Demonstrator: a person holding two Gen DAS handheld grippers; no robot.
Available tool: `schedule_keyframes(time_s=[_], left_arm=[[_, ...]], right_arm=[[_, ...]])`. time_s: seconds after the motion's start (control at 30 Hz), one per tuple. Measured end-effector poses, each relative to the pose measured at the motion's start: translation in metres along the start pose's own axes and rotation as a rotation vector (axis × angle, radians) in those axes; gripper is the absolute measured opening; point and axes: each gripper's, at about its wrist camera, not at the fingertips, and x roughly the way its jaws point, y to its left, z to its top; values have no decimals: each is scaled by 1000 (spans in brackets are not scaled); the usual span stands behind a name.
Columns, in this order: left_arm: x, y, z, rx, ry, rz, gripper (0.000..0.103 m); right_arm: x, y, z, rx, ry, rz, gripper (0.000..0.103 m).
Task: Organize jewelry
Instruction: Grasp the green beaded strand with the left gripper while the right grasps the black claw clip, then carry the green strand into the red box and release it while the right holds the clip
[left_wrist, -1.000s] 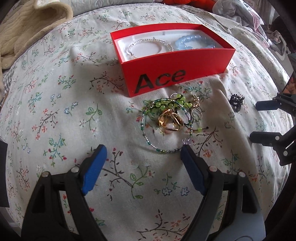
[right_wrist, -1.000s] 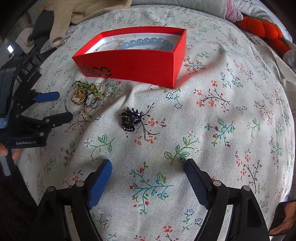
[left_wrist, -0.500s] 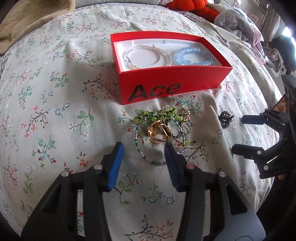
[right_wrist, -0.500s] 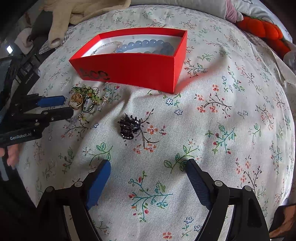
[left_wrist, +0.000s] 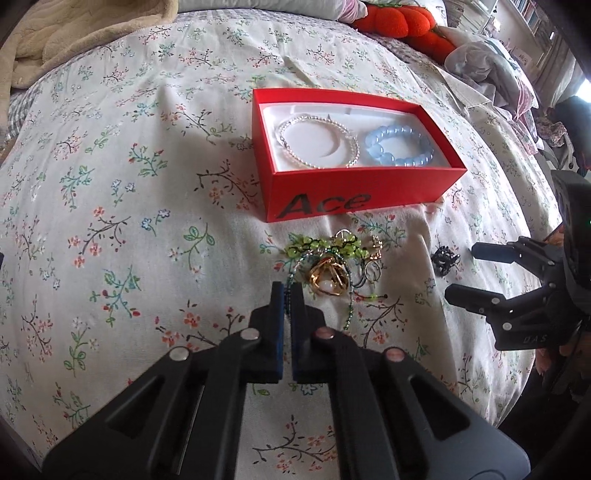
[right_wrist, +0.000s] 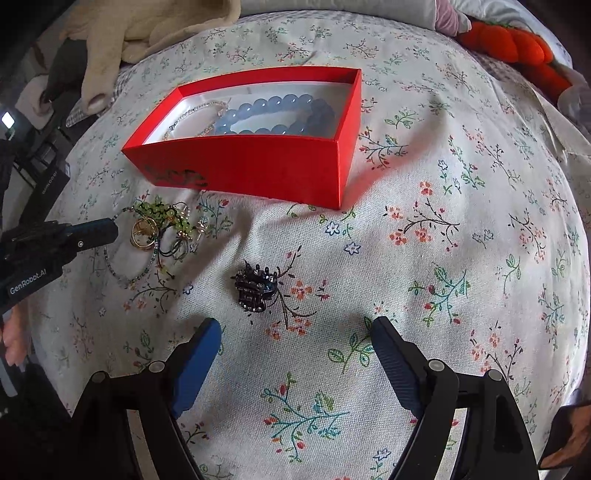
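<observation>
our left tongs (left_wrist: 287, 291) pinched on the green bead strand (left_wrist: 295, 266) | right tongs (right_wrist: 295, 332) wide over hair claw (right_wrist: 255, 288) | red box (left_wrist: 354, 195) mid-bed

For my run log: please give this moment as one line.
left gripper: shut on beaded strand | right gripper: open, before hair clip | red box: two bracelets

A red box (left_wrist: 354, 192) lined white holds pale-blue beads (left_wrist: 399, 146) on a floral-print cream bedspread (left_wrist: 110, 206).

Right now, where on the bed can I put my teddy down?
Bare bedspread lies left of the red box and jewelry pile, and right of the box and hair clip. It's crowded in front of the box, where the left gripper pinches the pile.
</observation>
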Motion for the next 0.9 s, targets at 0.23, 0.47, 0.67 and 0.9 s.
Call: schedule_keyframes(time_s=[0.23,0.47,0.67,0.9], left_arm=[[-18,1,7,-27,-48,-1,3],[-20,4,9,-55,-48,8,3],[-19,2,9,-62,-36,25,3],[-21,0,9,-62,-41,41,3]], right_arm=[[4,6,15,45,34,7,84],[5,16,22,65,43,34,56],[8,19,27,77,48,40,26],[2,17,25,73,44,42,24]])
